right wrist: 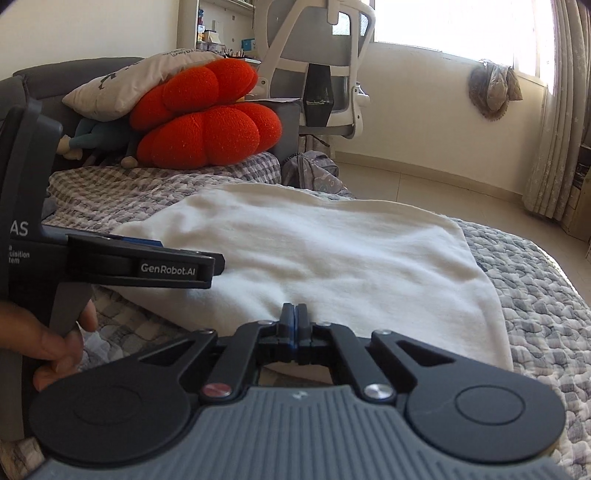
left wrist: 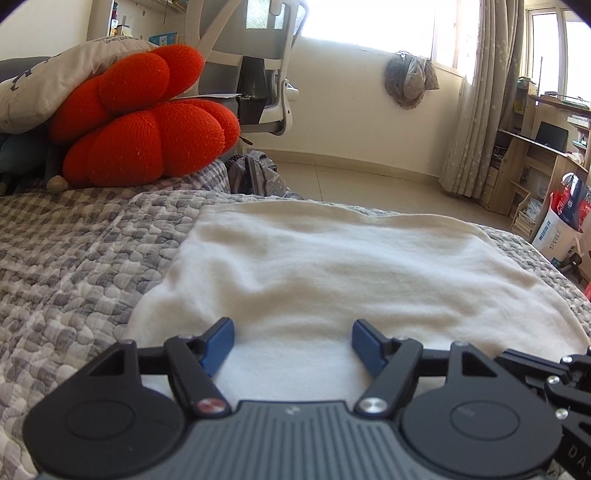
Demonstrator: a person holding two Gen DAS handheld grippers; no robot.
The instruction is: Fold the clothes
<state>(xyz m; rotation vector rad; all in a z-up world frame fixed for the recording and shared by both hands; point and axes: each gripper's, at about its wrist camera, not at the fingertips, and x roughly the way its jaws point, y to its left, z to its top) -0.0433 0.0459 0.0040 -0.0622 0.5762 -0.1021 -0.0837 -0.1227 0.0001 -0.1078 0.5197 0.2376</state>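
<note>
Bright daylight throughout, pouring in from the window [left wrist: 373, 22] at the back, blown out to pure white with no detail behind the glass. Same overexposure on the window [right wrist: 443, 22] in the right wrist view. Soft glow on the cream garment [left wrist: 332, 273], faint shadows in its folds. Strong fisheye bending at the edges, dark vignette in the top corners. Slight softness on the near gripper housings; distant furniture reasonably sharp.
</note>
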